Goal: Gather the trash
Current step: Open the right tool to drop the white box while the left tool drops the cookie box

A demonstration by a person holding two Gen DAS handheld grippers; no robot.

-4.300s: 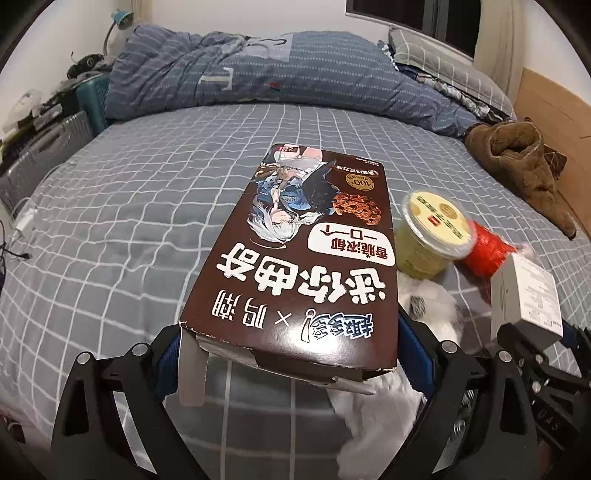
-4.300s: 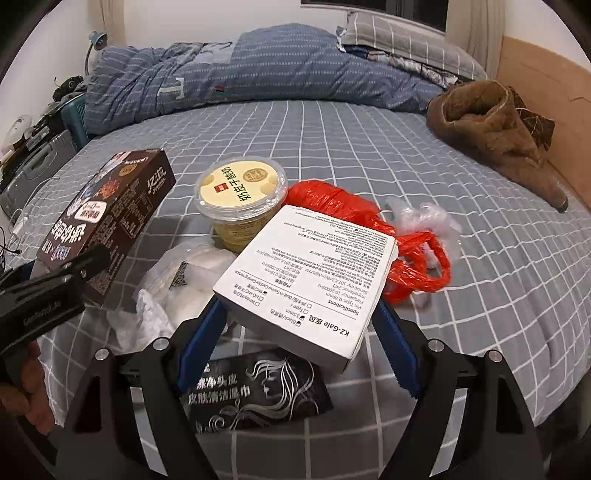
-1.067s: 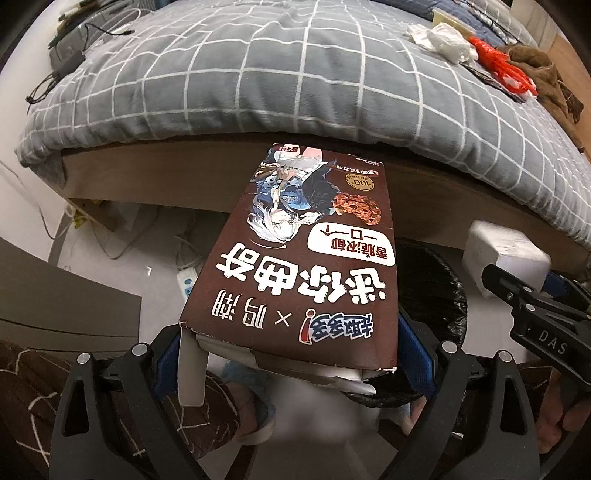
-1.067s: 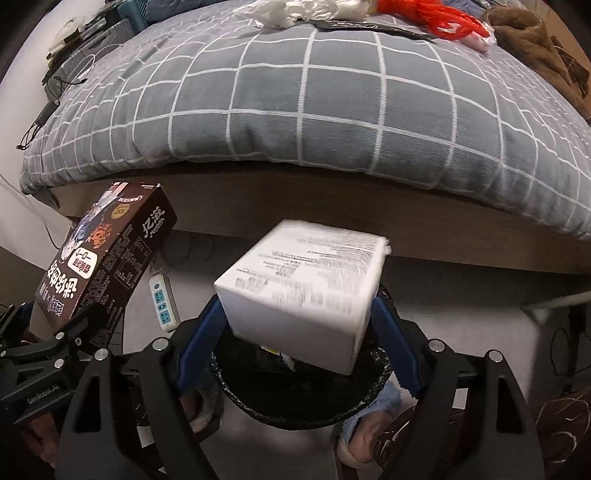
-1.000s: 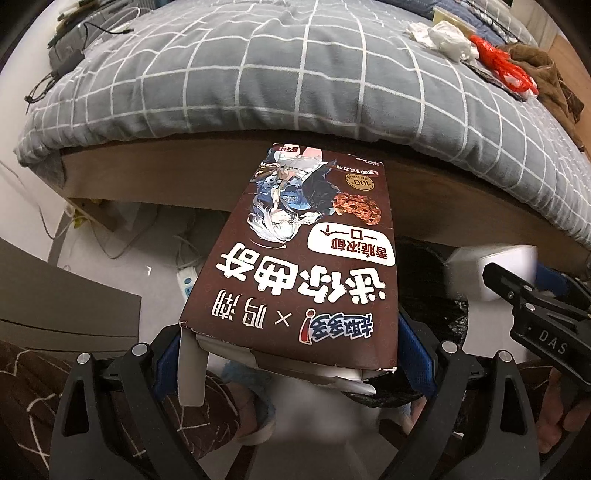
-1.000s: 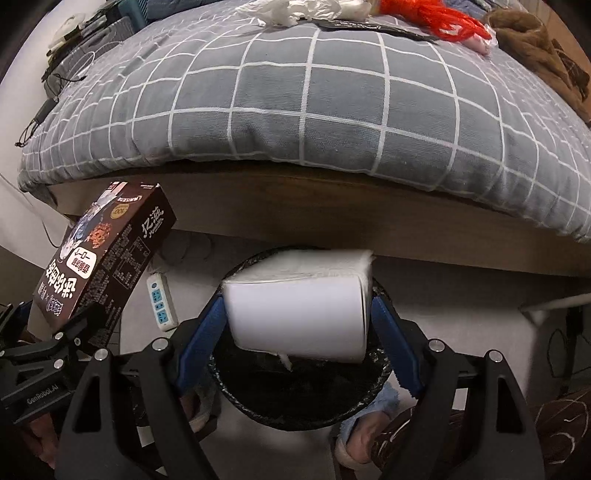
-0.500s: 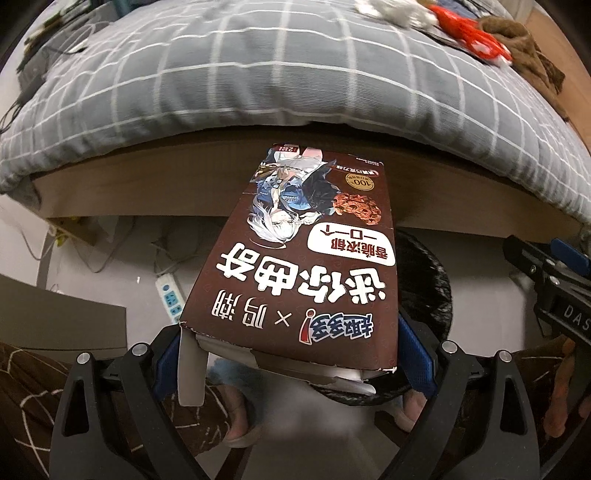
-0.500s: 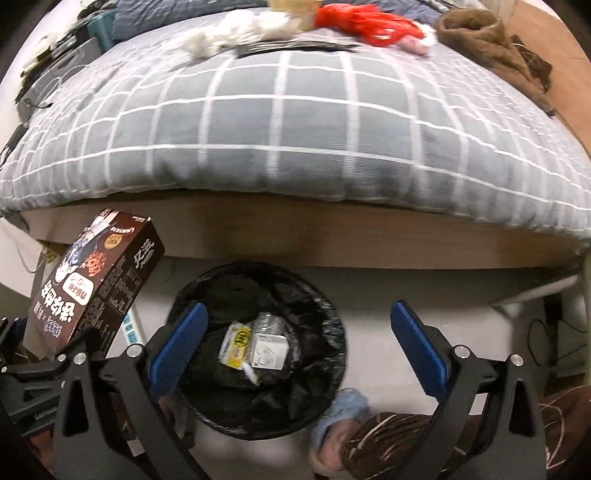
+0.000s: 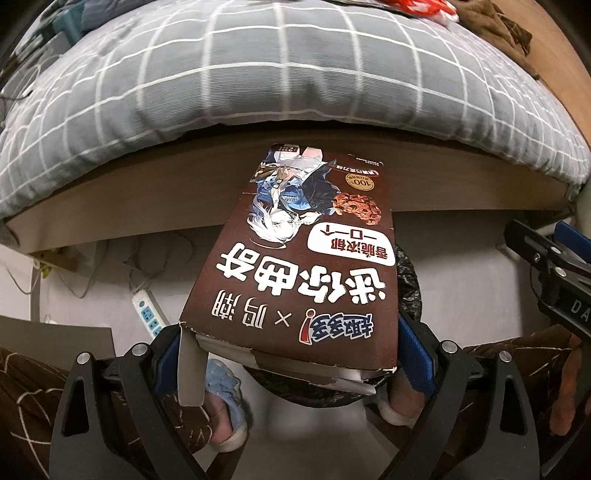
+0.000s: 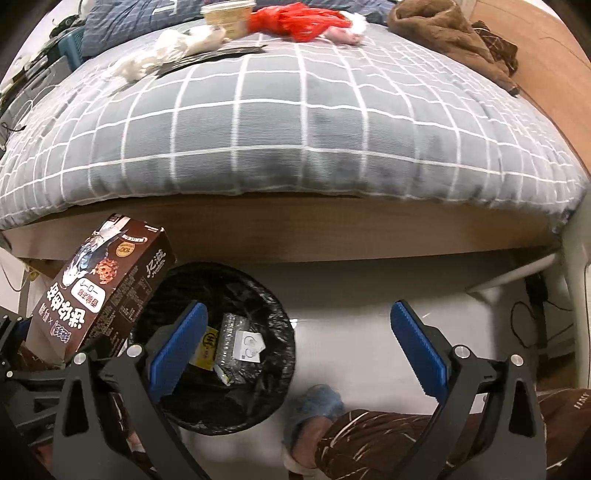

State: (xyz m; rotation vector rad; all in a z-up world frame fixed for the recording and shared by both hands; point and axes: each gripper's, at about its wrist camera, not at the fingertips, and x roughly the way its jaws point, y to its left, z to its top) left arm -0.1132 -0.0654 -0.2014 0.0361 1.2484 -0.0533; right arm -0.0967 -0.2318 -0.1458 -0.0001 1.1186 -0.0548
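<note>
The left gripper (image 9: 290, 354) is squeezing the brown box (image 9: 303, 266) by its near end, with a blue pad on each side. The box is sticking out over the floor by the bed (image 10: 295, 122). The bin (image 10: 221, 347) with its black bag is sitting on the floor below, and the box is hiding most of it in the left view. In the right view the box is hanging just beside the bin's left rim, not quite over the hole.

The right gripper (image 10: 295, 347) is standing wide apart with nothing between its pads, and its jaws have just been opening.

To do this step well, the person is probably needing to slide the box a bit further over the hole first. The box is long, so tipping its far end down into the bag should help it go in and not catch on the rim. Only then should the left pads be letting go. The right gripper is looking clear of the bin, which is good

More trash, like the red bag (image 10: 295, 18) and the cup (image 10: 227, 14), is lying far back on the bed
</note>
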